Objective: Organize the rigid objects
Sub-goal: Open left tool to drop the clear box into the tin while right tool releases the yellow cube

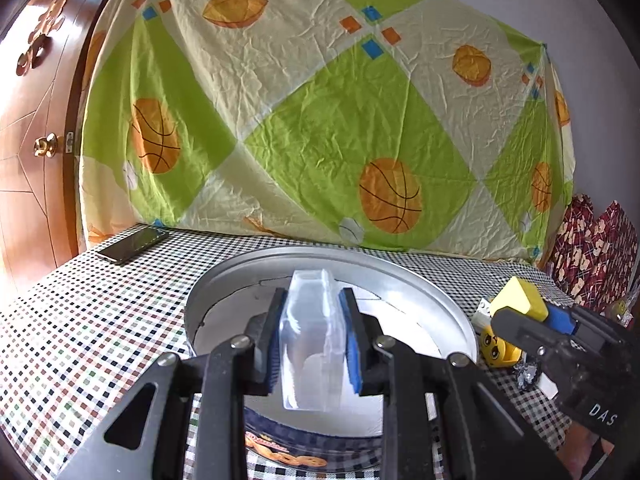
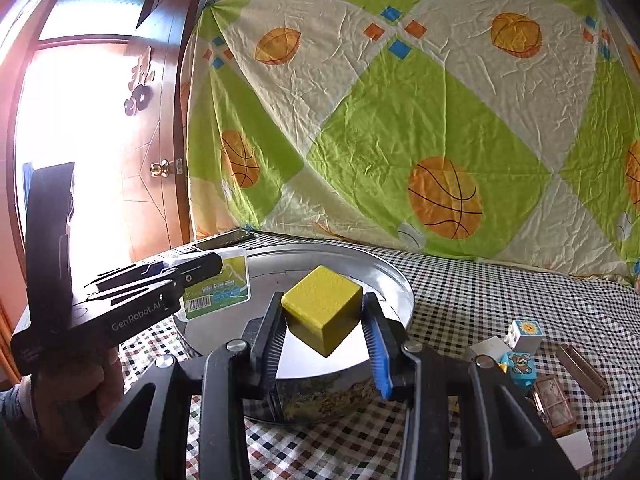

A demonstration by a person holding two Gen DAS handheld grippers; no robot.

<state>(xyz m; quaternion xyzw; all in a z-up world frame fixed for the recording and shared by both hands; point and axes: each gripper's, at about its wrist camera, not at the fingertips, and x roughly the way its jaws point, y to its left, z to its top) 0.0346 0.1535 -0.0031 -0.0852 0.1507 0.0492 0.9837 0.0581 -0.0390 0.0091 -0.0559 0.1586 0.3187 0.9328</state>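
Left gripper [image 1: 312, 340]: jaws clamped on a clear plastic box [image 1: 310, 344], held edge-on above the round metal tin [image 1: 420, 280].
Right gripper [image 2: 326, 334]: jaws partly closed on a yellow block [image 2: 322, 308], gripped corner-down, over the tin's right-hand rim.
Tin: stands mid-table on the checked tablecloth [image 1: 80, 320], toward the near edge; interior looks bare.
Handling, box: judged light, stiff, smooth-walled, likely to slip or crack if squeezed; hold is across its flat faces, which seems right.
Handling, block: judged rigid and light; the diagonal hold looks less secure than flat faces would be.
Surroundings: phone [image 1: 132, 244] at the far left corner; toy bricks [image 2: 520, 344] and a small metal bar [image 2: 582, 372] right of the tin.
Obstruction: the two grippers crowd the tin together; collision is the likely risk.
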